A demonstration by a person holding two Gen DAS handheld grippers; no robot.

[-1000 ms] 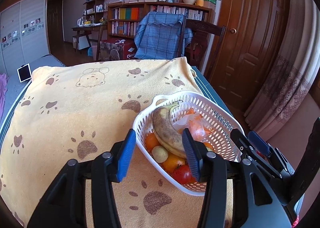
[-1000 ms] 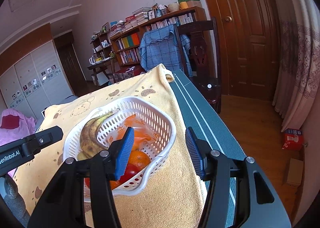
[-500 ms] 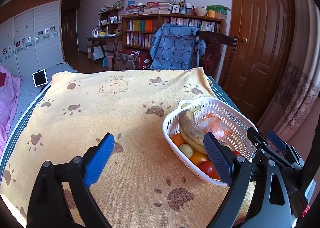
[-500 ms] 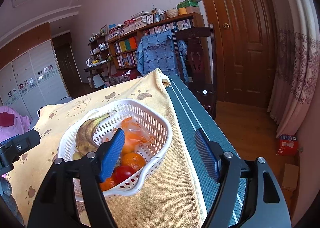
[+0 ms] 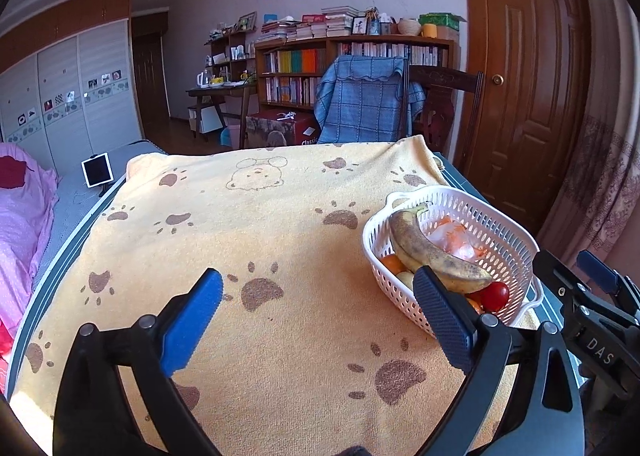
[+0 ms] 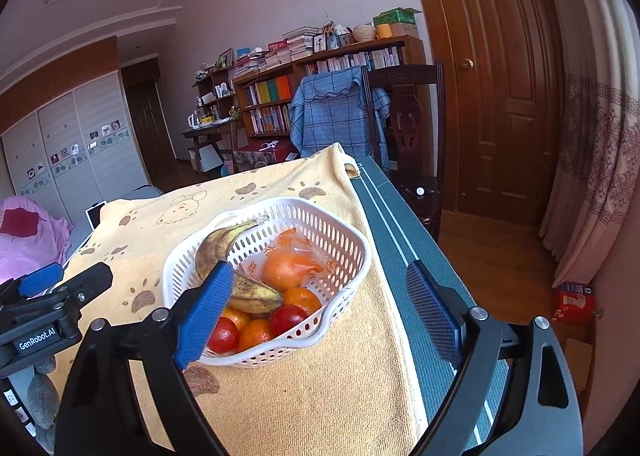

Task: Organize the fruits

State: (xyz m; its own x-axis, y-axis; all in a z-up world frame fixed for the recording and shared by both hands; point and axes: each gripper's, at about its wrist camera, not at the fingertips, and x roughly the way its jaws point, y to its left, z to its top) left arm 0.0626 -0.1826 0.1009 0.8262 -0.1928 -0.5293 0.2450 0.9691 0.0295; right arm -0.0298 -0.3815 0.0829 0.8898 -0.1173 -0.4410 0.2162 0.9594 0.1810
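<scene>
We hold both tools angled down over the counter w/ the white basket (image 6: 344,256) as our landmark. Left tool (image 5: 318,312) sits left of the basket, tipped down toward the yellow paw-print towel (image 5: 260,240); its jaws have just been opening and now stand wide apart, nothing between them but bare towel. Its right pad overlaps the basket's near-left rim in view; contact can't be told. Right tool (image 6: 316,308) is at the basket's near side, also tipped down; its jaws have just been opening too, now wide, gripping nothing. Its left pad lies in front of the basket's near-left part, its right pad is over the dark green counter edge (image 6: 404,256) to the basket's right.

The basket is slotted plastic w/ a wavy rim, resting on the towel near the towel's right edge. Inside: a brown-spotted banana (image 6: 240,284) lying along the left side, stem toward the far rim; a bagged orange fruit (image 6: 290,268) in clear wrap w/ orange print at the middle; loose oranges (image 6: 302,300) and two red tomatoes (image 6: 288,318) at the near end. A pale round fruit (image 5: 405,278) shows under the banana in the left view.
</scene>
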